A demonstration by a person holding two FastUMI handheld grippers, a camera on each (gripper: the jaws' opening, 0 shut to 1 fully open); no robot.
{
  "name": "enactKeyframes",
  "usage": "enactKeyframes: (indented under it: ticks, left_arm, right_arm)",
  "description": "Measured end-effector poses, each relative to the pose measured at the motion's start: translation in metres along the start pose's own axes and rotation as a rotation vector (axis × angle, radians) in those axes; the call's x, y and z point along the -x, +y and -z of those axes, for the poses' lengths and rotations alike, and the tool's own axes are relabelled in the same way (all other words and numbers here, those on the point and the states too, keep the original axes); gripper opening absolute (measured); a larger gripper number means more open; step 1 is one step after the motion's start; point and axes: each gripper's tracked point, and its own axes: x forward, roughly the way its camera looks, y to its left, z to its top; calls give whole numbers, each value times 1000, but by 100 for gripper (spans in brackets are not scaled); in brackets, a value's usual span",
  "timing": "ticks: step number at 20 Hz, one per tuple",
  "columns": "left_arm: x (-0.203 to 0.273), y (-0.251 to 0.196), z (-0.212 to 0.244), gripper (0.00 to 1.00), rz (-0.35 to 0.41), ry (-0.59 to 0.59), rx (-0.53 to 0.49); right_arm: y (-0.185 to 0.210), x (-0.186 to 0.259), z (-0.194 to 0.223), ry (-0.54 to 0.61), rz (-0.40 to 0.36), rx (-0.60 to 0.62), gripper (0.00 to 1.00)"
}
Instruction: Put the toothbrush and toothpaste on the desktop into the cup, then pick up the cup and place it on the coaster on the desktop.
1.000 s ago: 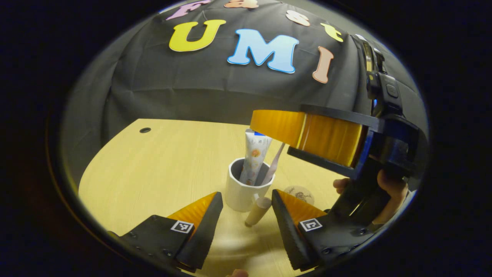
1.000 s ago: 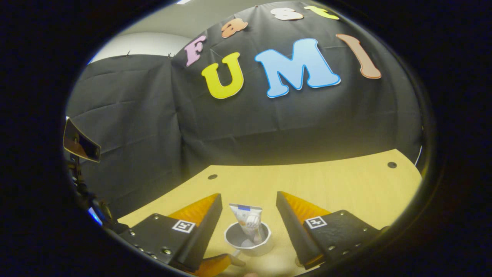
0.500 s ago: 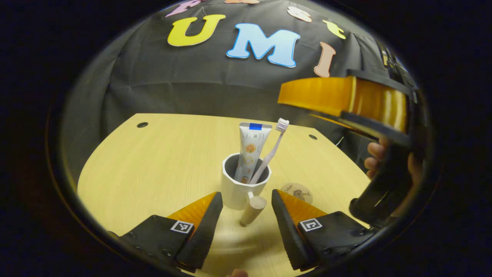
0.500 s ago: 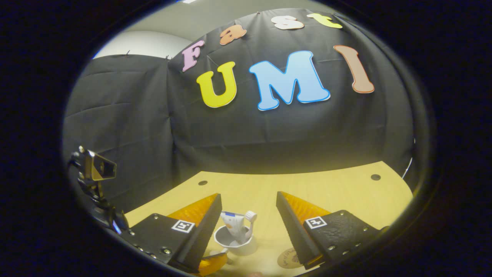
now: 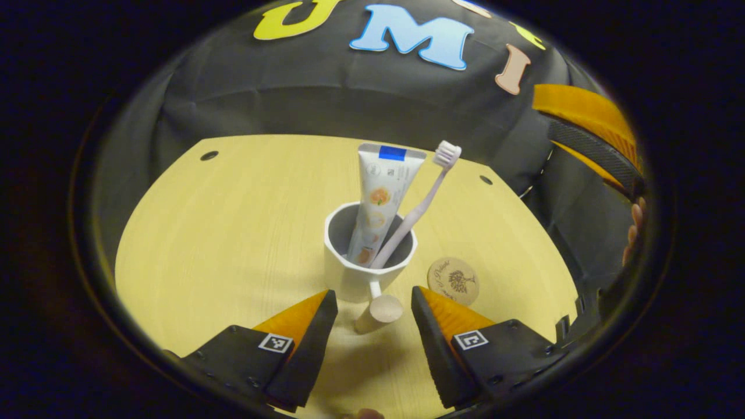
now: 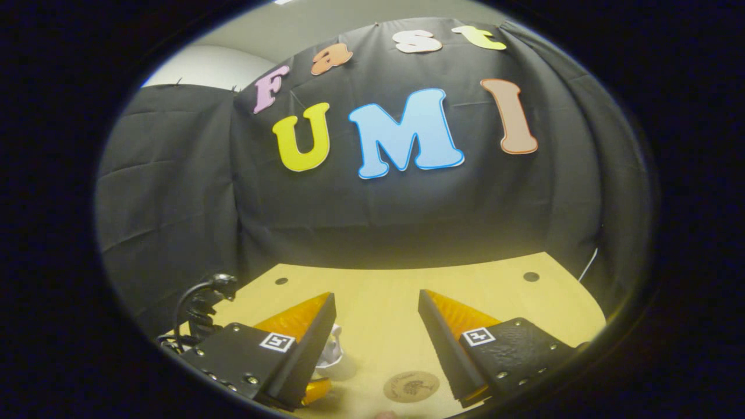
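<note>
Cup [image 5: 368, 265] loaded, both claws spread.
My left gripper [image 5: 372, 311] straddled its handle; my right gripper [image 6: 375, 323] finger hid most of it.

Bare desktop [image 5: 233, 233] left of cup [image 5: 349, 279], wooden handle [image 5: 375, 311] jutting between the left gripper [image 5: 372, 326] fingers, coaster [image 5: 453, 281] uncovered just right.

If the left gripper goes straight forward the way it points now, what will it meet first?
Most likely the cup's wooden handle, which lies between the open fingers of the left gripper, just ahead. Behind it stands the white cup holding the toothpaste and toothbrush. Depth is hard to judge.
</note>
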Motion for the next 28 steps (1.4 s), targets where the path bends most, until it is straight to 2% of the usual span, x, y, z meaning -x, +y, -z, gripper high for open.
enactKeyframes:
  ticks: [8, 15, 16, 17, 19, 20, 21, 26, 28]
  left_arm:
    - [-18, 9, 12, 85, -90, 154, 5]
    - [-26, 15, 9, 85, -135, 222, -25]
    - [-28, 11, 10, 82, -131, 225, -19]
    - [-30, 9, 13, 71, -131, 230, -18]
    - [-31, 8, 14, 58, -135, 237, -16]
    - [-30, 8, 16, 57, -140, 239, -6]
    - [-29, 9, 17, 43, -150, 250, -3]
    - [-29, 10, 18, 33, -177, 242, -65]
    - [-33, 11, 14, 32, -172, 228, -82]
  right_arm:
    - [-43, 40, -1, 10, 91, 51, 89]
    - [-69, 62, 20, 64, 159, -11, 89]
    - [-73, 62, 23, 69, 167, -19, 89]
    - [-75, 65, 24, 72, 174, -24, 89]
    - [-80, 68, 25, 76, 188, -28, 89]
    - [-81, 68, 27, 78, 191, -30, 89]
    - [-82, 69, 28, 81, 193, -32, 89]
    - [-81, 72, 37, 105, 184, -17, 89]
    - [-84, 72, 40, 118, 181, 4, 89]
